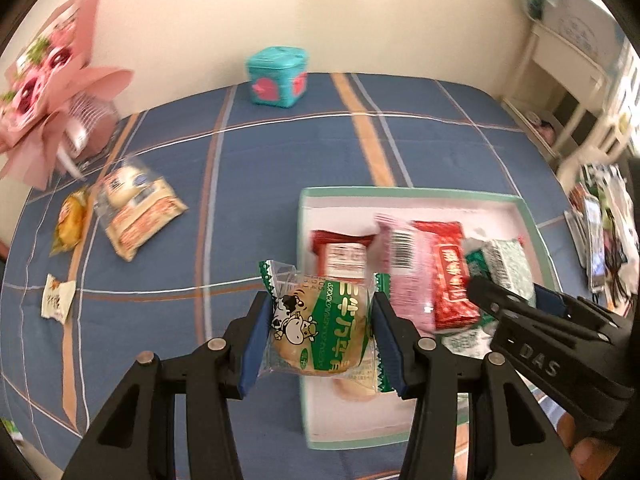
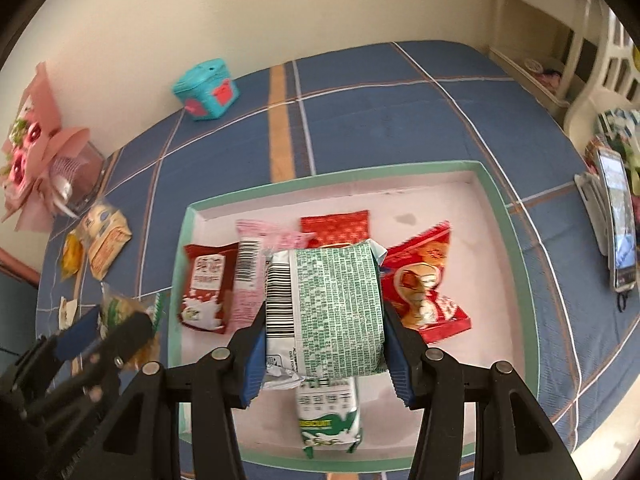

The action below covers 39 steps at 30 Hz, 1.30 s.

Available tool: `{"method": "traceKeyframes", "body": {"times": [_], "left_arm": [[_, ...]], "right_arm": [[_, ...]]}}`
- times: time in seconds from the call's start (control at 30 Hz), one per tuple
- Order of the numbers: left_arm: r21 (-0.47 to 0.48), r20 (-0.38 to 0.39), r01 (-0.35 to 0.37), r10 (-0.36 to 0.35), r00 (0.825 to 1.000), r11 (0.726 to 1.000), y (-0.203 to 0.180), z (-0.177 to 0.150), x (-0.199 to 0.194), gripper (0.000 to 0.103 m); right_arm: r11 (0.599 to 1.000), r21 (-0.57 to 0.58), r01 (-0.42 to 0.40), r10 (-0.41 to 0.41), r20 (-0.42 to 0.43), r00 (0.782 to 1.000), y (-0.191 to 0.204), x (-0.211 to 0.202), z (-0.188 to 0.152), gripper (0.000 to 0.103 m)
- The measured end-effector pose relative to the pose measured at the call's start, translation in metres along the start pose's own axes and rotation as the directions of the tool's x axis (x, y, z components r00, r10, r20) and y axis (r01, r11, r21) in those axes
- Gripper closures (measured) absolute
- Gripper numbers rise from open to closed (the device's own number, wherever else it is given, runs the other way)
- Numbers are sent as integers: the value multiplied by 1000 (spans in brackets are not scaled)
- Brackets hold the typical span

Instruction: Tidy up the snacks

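Observation:
My left gripper (image 1: 320, 336) is shut on a green-and-clear cow-print snack packet (image 1: 320, 328), held above the left edge of the green-rimmed white tray (image 1: 400, 194). My right gripper (image 2: 324, 344) is shut on a green-and-white biscuit packet (image 2: 332, 308) above the tray (image 2: 500, 216). It also shows in the left wrist view (image 1: 504, 304). Red packets (image 2: 204, 288) (image 2: 424, 292), a pink one (image 2: 256, 264) and another green biscuit packet (image 2: 328, 420) lie in the tray. The left gripper shows blurred at the lower left of the right wrist view (image 2: 108, 328).
Loose snacks lie on the blue plaid cloth at left: an orange-white packet (image 1: 136, 208), a yellow one (image 1: 70, 224), a small white one (image 1: 58, 298). A teal box (image 1: 278, 76) stands at the back, a pink bouquet (image 1: 52, 80) far left. A phone (image 2: 618, 220) stands at right.

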<state>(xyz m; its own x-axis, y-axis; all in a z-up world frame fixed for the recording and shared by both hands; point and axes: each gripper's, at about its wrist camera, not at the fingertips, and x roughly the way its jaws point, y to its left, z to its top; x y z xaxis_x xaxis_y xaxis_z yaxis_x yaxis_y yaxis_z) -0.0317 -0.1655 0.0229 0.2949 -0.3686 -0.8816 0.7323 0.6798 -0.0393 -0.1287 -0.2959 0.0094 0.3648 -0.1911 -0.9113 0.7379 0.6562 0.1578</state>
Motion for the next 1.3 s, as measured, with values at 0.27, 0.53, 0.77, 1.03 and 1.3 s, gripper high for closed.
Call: {"method": "traceKeyframes", "body": {"times": [0.27,0.53,0.77,1.03,1.3], "left_arm": [[62,-23,11,-9,1000,998,-34,-3,8,51],[90,-54,14,-9,999,996,-51,-8,19,51],[114,-82,7,2,997,993,-63,-13,30,51],[138,-106,-13,28,994,990,-68,-19,43,51],[134,-119,-6,23,993,991,-69,-20,46,50]], "right_arm": [[999,46,11,-10,-21,1000,-22,10,2,49],[997,75,34,-31,-34,999,-39,14,3,49],[997,62,43,-38,-69,997,-42,23,2,49],[997,47,55,-48,-126,991,-40,40,-2,49],[997,51,59,-51,-143,988,-38,47,-1,48]]}}
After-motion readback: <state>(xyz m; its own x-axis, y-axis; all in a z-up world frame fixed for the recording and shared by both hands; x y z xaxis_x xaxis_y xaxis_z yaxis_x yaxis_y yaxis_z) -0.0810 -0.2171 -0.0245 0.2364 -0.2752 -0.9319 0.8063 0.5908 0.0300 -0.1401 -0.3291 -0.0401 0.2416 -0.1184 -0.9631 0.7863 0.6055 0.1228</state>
